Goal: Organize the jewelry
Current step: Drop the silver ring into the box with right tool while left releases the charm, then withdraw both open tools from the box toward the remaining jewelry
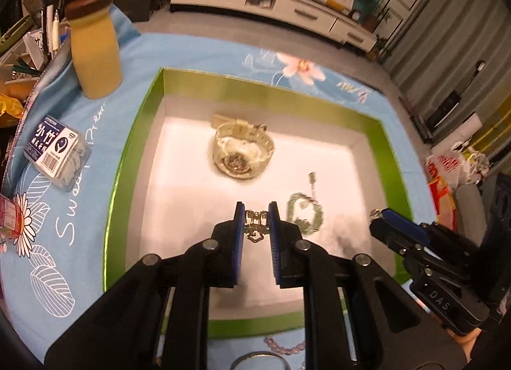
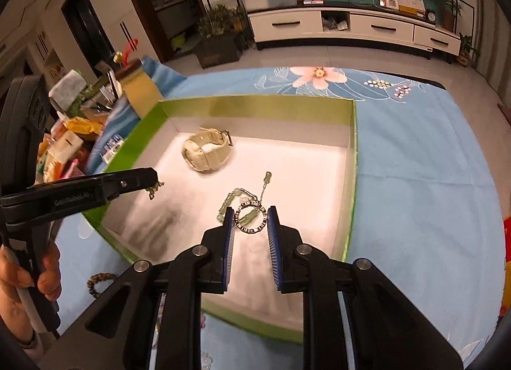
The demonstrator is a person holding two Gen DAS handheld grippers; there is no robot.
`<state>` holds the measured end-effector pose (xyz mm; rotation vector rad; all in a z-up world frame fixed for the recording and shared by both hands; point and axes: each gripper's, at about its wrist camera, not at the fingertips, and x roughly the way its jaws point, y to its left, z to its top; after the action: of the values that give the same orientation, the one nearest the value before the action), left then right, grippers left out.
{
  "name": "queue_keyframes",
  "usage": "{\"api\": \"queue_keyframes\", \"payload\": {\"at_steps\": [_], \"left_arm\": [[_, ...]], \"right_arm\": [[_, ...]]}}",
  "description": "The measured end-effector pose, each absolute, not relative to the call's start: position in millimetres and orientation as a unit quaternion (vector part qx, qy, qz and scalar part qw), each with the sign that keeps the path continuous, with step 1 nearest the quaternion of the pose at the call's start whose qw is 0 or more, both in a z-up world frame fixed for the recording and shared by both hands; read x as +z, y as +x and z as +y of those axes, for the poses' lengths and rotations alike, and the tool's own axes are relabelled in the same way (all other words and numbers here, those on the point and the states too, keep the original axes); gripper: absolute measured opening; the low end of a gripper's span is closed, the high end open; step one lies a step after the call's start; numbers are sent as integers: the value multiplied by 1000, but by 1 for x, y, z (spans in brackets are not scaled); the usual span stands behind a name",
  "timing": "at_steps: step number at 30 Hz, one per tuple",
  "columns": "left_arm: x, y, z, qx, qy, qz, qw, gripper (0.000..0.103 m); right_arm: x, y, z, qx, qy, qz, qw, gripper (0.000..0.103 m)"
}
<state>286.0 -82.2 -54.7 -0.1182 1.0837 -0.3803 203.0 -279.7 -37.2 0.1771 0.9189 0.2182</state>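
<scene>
Blue floral cloth carries the green box [image 1: 140,133], over whose near edge each hand-held gripper — left [image 1: 257,215], right [image 2: 250,218] — hangs, pinching a metal trinket.

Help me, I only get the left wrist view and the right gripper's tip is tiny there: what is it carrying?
Observer: The right gripper pinches a thin metal ring between its fingers.
Operator: Where is it aimed?
Observer: Into the box; in its own view the ring lines up over the green bead bracelet.
Operator: Anything outside the box that I miss?
Observer: A brown bead bracelet lies on the blue cloth, off the box's near left side.
</scene>
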Motion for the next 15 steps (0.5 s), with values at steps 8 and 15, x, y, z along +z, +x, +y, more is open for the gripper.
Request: {"api": "queue_keyframes", "payload": {"at_steps": [8, 15], "left_arm": [[-60, 292, -82, -167, -59, 512, 840, 42], [-27, 255, -68, -172, -46, 465, 867, 61]], "right_arm": [[-41, 214, -279, 97, 70, 451, 885, 22], [-24, 181, -292, 100, 89, 418, 898, 31]]}}
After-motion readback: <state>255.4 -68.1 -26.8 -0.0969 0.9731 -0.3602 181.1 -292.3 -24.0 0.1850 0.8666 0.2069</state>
